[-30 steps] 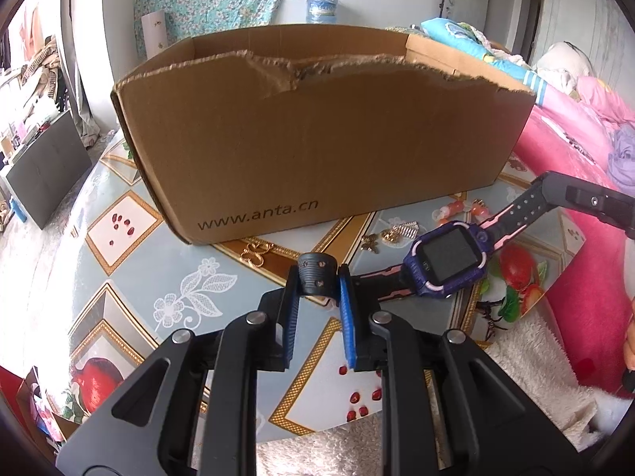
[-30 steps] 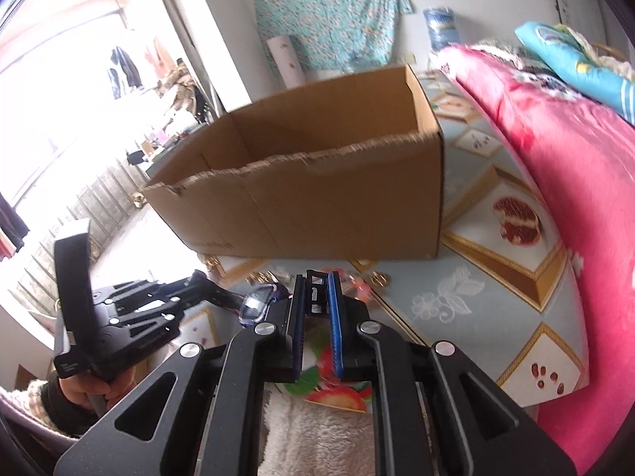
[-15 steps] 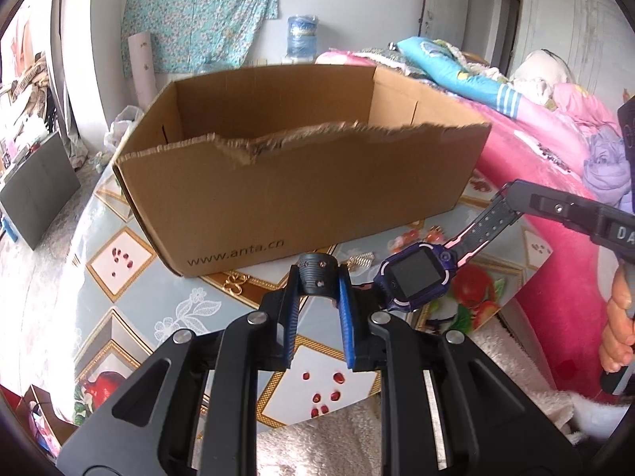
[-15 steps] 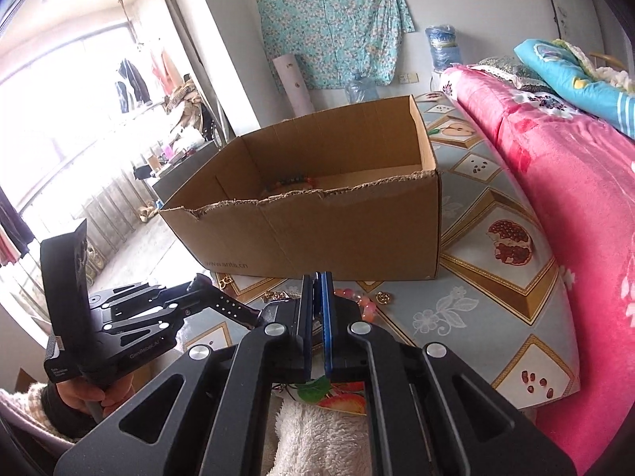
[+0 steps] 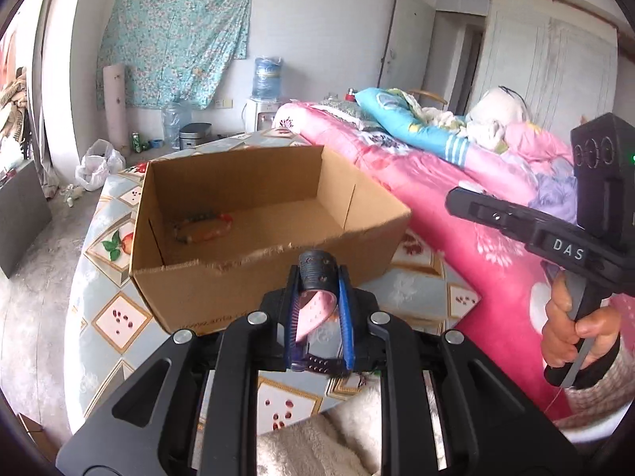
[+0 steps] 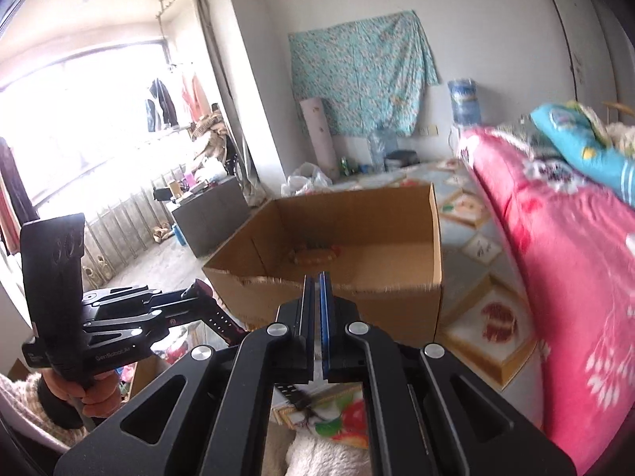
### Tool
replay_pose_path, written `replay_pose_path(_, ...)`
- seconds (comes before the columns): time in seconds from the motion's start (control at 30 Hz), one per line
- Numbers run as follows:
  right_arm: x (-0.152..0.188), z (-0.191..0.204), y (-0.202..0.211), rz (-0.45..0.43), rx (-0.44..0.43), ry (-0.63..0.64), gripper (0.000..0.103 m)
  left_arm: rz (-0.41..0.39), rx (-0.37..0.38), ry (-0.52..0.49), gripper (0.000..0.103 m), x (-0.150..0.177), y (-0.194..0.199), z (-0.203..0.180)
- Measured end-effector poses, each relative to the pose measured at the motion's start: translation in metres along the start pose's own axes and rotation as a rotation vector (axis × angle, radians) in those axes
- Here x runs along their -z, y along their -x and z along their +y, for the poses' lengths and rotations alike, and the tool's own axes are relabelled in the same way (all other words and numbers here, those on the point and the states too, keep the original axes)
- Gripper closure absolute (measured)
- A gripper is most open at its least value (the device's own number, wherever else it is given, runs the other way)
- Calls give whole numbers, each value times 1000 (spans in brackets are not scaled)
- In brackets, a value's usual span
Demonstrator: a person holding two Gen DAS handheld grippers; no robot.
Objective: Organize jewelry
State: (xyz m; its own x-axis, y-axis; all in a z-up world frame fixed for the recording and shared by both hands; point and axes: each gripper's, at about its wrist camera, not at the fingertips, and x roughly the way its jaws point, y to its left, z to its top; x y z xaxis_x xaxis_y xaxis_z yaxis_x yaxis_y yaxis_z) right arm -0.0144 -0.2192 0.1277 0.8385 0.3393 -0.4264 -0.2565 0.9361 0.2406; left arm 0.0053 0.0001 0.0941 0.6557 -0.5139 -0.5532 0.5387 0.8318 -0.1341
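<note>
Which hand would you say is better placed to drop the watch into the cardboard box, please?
Left, probably: the left gripper clamps the watch strap just short of the box, while the right gripper looks shut on nothing.

Left gripper [image 5: 319, 277] fingers are clamped partway together, right gripper [image 6: 316, 277] fingers pressed nearly together.

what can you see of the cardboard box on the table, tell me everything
The cardboard box is plain brown corrugated card, rectangular, open on top with no flaps showing. Its near wall has a ragged, torn upper edge and dark printed lettering low down, partly hidden behind the left gripper. It stands upright on the patterned table, close beside the pink bedding. Inside, a beaded bracelet lies on the floor near the left wall. Neither gripper touches the box.
</note>
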Motion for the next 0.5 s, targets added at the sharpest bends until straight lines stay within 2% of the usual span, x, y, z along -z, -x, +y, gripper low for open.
replay_pose_path(0.13,3,-14,-1,18,-2,-63,100,32,-40,21,86,6,-16,11)
replay_pose_path(0.33,51,-38,-30,206,-57,-220,98,98,-83,100,86,26,-24,36)
replay_pose_path(0.4,74,-42,-46,293,-69,-280,94,111,-94,114,86,32,-25,43)
replay_pose_path(0.47,92,-45,-60,353,-83,-334,83,134,-113,123,86,39,-28,49)
replay_pose_path(0.5,102,-47,-70,391,-89,-363,81,143,-122,123,86,43,-30,50)
